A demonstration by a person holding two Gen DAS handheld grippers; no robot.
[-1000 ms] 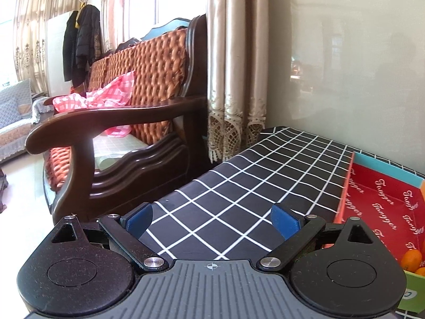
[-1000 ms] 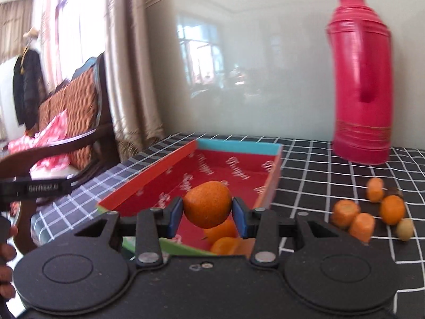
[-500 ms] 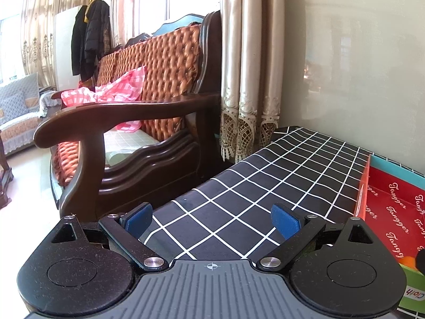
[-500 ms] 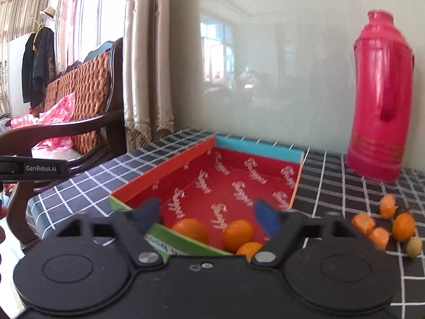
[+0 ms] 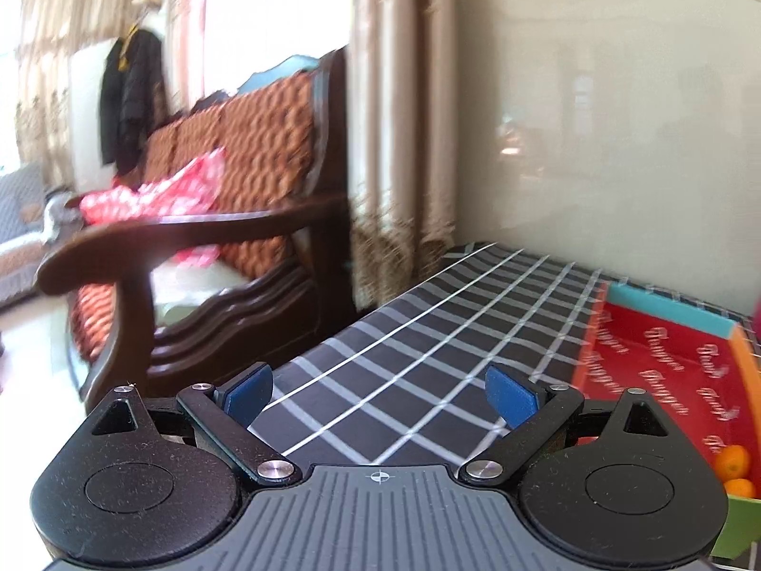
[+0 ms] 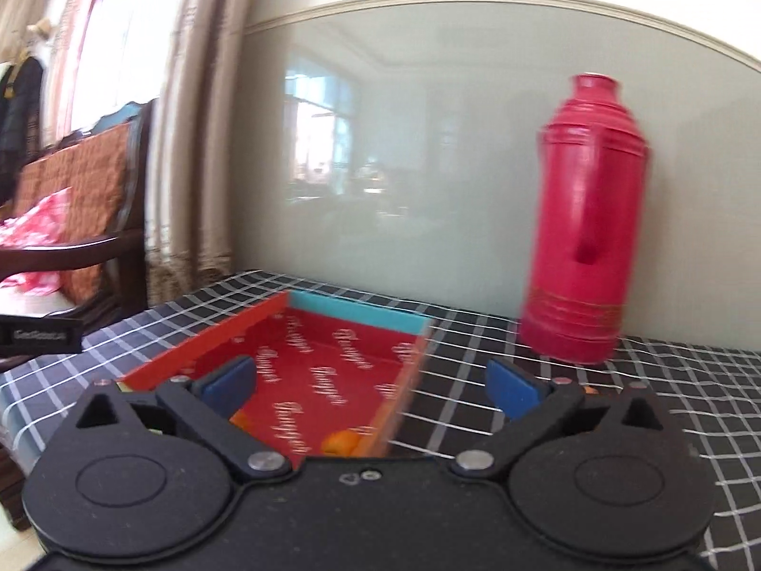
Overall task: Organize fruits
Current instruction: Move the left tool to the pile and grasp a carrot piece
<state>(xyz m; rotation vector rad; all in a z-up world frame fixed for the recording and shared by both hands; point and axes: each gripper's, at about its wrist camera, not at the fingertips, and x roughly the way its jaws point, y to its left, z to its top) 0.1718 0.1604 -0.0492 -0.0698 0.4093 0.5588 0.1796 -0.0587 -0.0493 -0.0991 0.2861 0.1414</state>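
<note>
The red box [image 6: 328, 371] lies on the checked tablecloth [image 6: 594, 409], and everything else is placed from it; the right gripper [image 6: 368, 388] hangs above the box's near end with its blue pads [image 6: 228, 383] spread wide and nothing between them, one pad over the box floor, the other out past the box's right wall over bare cloth; two oranges [image 6: 342, 442] lie on the floor at the near end, partly hidden behind the gripper body; the far wall of the box is a teal strip, and beyond its far right corner stands the red flask [image 6: 587, 233], apart from the box and close to the room wall; the left gripper [image 5: 378, 395] is left of the box, over an open stretch of cloth [image 5: 428, 342], its pads [image 5: 249, 392] also wide apart and holding nothing; in its view the box [image 5: 666, 361] sits at the right edge with two oranges [image 5: 732, 461] at the near corner; left of the box the cloth ends at the table edge, and a wooden armchair [image 5: 214, 247] stands just past it; both views are blurred.
</note>
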